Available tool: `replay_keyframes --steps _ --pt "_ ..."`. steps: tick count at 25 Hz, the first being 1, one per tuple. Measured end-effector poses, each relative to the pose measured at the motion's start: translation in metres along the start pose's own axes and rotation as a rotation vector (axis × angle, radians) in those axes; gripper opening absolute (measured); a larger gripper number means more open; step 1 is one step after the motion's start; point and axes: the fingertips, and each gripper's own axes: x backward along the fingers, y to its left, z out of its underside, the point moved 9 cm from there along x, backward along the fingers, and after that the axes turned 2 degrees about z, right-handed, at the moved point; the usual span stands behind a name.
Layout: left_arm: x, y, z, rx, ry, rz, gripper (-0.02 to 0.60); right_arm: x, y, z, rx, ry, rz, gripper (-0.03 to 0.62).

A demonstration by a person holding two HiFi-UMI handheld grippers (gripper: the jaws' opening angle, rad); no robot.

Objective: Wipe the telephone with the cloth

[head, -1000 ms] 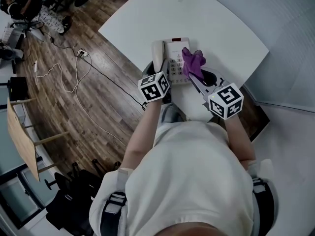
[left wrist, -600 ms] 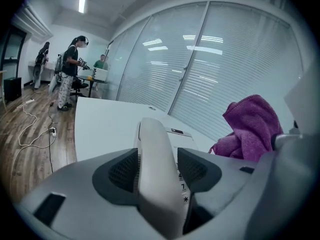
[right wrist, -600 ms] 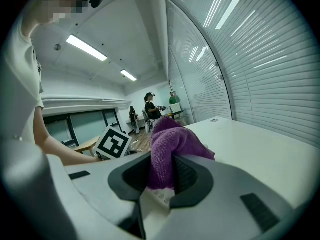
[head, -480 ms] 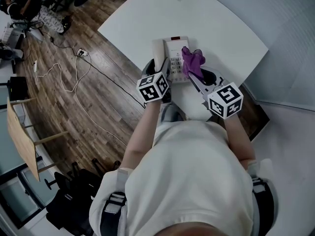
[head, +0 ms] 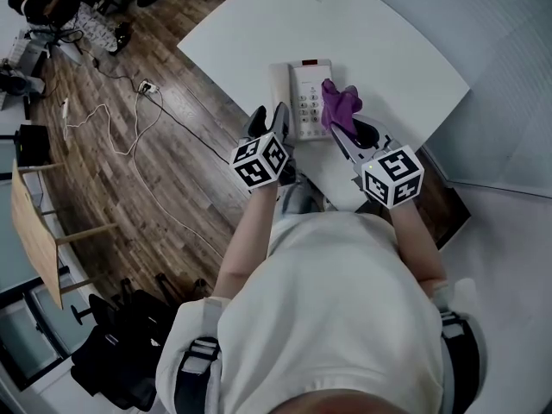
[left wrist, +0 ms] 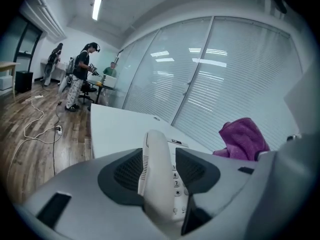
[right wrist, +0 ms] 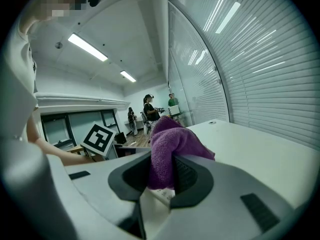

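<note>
A white desk telephone (head: 309, 93) lies on the white table (head: 379, 33). Its handset (head: 280, 121) is off the cradle, raised at the phone's left side. My left gripper (head: 274, 121) has the handset (left wrist: 156, 174) between its pads, and its jaws are closing on it. The keypad shows just behind the handset. My right gripper (head: 343, 132) is shut on a bunched purple cloth (head: 339, 106), which rests on the phone's right side over the keys. In the right gripper view the cloth (right wrist: 170, 144) fills the gap between the pads. The cloth (left wrist: 242, 139) also shows in the left gripper view.
The table's near edge runs just under both grippers. Cables (head: 103, 119) trail over the wooden floor at left. A wooden desk (head: 34, 222) and a black chair (head: 112, 360) stand at lower left. People (left wrist: 82, 74) stand far off, and a glass wall with blinds (left wrist: 225, 74) is behind the table.
My left gripper has drawn back and to the left with the handset, which has come off the phone's left side. The right gripper and cloth have hardly moved.
</note>
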Motion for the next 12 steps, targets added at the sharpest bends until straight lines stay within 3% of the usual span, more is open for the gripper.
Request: replay_keyframes --steps 5,12 --pt "0.025 -0.008 -0.001 -0.011 -0.028 -0.061 0.070 0.006 0.006 -0.001 0.008 -0.006 0.003 0.098" --pt "0.057 -0.034 0.014 -0.062 -0.011 -0.045 0.020 0.025 0.018 0.003 0.036 -0.018 -0.006 0.098"
